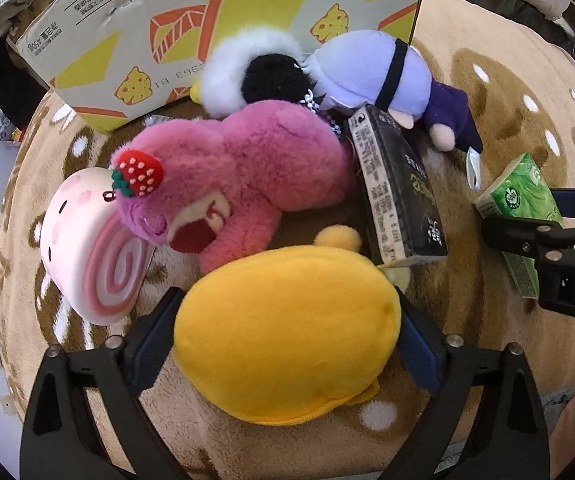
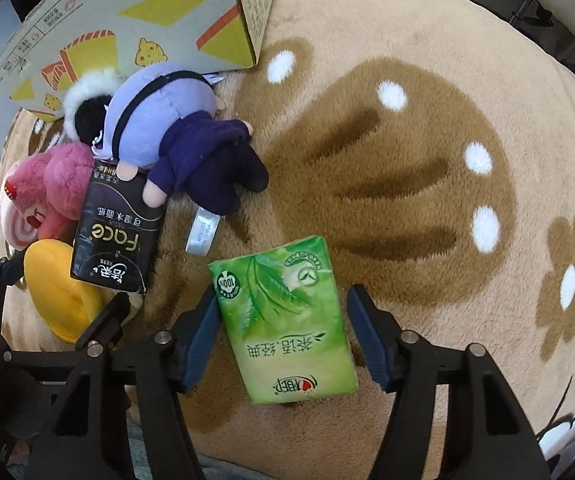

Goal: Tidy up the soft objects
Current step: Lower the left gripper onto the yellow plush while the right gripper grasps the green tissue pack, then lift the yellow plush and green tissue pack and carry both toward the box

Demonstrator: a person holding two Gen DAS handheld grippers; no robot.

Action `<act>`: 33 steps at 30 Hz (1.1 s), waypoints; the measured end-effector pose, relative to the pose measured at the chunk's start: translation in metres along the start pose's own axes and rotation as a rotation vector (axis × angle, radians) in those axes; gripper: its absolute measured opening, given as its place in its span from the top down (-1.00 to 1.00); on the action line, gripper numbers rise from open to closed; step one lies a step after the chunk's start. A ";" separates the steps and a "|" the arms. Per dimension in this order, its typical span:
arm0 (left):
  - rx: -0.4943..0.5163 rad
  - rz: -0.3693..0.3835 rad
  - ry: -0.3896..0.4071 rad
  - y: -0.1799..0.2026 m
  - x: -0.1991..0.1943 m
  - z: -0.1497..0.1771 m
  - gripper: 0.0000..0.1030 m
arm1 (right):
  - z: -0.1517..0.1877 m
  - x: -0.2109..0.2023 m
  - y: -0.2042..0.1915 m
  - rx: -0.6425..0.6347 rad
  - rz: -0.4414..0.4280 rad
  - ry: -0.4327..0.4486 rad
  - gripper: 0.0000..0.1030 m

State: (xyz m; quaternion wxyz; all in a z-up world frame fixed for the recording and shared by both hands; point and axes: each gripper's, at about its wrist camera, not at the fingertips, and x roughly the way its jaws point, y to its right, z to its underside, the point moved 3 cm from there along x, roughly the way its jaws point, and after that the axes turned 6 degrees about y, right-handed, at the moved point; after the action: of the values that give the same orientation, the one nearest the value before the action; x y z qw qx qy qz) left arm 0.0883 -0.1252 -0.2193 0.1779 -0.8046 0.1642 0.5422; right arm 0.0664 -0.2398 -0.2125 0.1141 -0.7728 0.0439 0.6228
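The left gripper (image 1: 287,336) clamps the yellow plush (image 1: 287,336) on the rug (image 2: 427,40). The right gripper (image 2: 283,332) stands wide around the green tissue pack (image 2: 287,316), not touching. The black pack (image 2: 115,236) half hides the pink plush (image 2: 63,184).

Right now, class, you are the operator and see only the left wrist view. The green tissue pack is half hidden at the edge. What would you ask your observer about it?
Operator: Is the other gripper closed on it?
Observer: No. The right gripper is open, and the green tissue pack lies flat between its fingers.
Operator: Any contact?
Observer: On one side rug shows between the pack and the finger.
Operator: What is the black box?
Observer: A black tissue pack; its front reads "Face".
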 end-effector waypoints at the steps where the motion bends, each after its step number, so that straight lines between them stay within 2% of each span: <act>1: -0.003 0.006 -0.001 0.001 -0.001 0.002 -0.70 | -0.001 0.001 -0.001 -0.004 0.003 -0.001 -0.28; 4: -0.005 0.016 0.006 -0.002 0.001 0.008 -0.62 | 0.001 0.008 -0.009 -0.020 0.022 -0.005 -0.19; 14: -0.028 0.005 0.011 -0.003 -0.011 0.021 -0.54 | 0.004 -0.001 -0.018 -0.038 0.036 0.022 -0.16; 20: -0.052 -0.030 0.029 -0.009 -0.037 0.034 -0.53 | 0.003 -0.020 -0.027 -0.055 0.050 0.119 -0.15; 25: -0.085 -0.049 0.070 -0.019 -0.058 0.031 -0.52 | 0.004 -0.042 -0.029 -0.044 0.011 0.216 -0.15; 30: -0.104 -0.100 0.160 -0.025 -0.079 0.026 -0.52 | 0.006 -0.070 -0.036 -0.072 -0.001 0.338 -0.15; 33: -0.121 -0.137 0.243 -0.029 -0.102 0.023 -0.52 | 0.004 -0.084 -0.030 -0.089 -0.007 0.410 -0.15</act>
State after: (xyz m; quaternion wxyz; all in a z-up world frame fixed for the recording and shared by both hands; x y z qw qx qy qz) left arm 0.0461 -0.0811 -0.1291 0.1444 -0.8828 0.0960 0.4365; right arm 0.0506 -0.2161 -0.1281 0.0705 -0.8877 0.0360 0.4535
